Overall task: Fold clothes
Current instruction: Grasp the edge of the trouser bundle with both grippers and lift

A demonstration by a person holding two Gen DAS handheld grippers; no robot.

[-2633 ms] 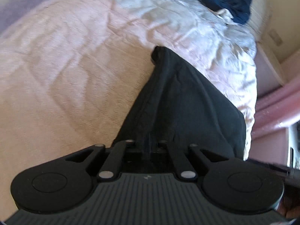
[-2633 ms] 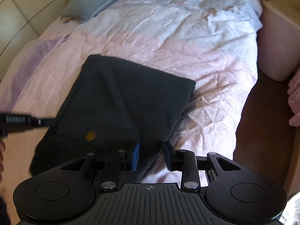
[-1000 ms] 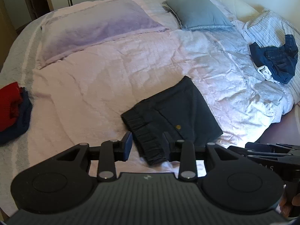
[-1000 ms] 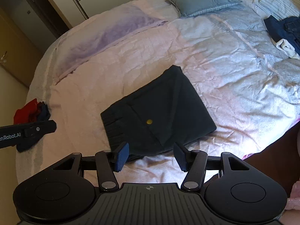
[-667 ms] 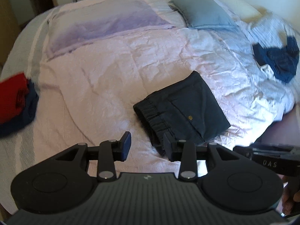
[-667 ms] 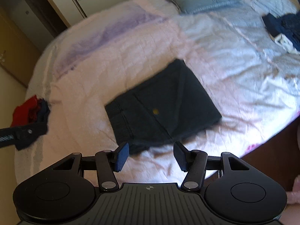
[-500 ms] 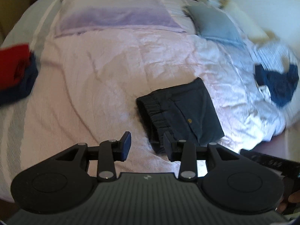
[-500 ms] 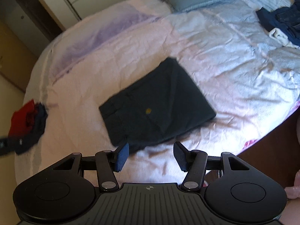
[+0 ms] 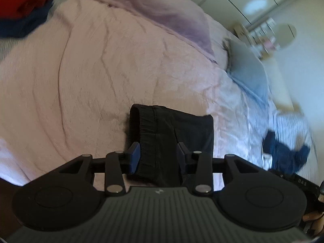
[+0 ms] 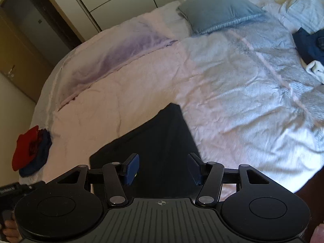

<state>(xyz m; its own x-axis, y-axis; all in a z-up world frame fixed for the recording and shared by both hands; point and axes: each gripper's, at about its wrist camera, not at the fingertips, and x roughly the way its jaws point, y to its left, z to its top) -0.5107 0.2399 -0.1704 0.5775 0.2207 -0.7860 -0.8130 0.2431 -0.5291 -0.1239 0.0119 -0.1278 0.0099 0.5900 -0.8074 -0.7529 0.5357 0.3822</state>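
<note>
Folded dark shorts (image 9: pixel 172 133) lie on the pink bedspread (image 9: pixel 91 85) near the bed's front edge, elastic waistband on the left in the left wrist view. My left gripper (image 9: pixel 158 156) is open, its fingers straddling the near edge of the shorts at the waistband end. In the right wrist view the shorts (image 10: pixel 160 145) lie just ahead of my right gripper (image 10: pixel 163 169), which is open and empty above their near part.
A folded red and navy pile (image 10: pixel 30 151) sits at the bed's left edge. Loose navy clothes with a white piece (image 10: pixel 309 48) lie at the right. A purple pillow (image 10: pixel 121 46) and a blue pillow (image 10: pixel 218 10) are at the head.
Both grippers have dropped closer to the shorts, which now fill the space at the fingertips. The left gripper has swung toward the waistband end. Both stay open.
</note>
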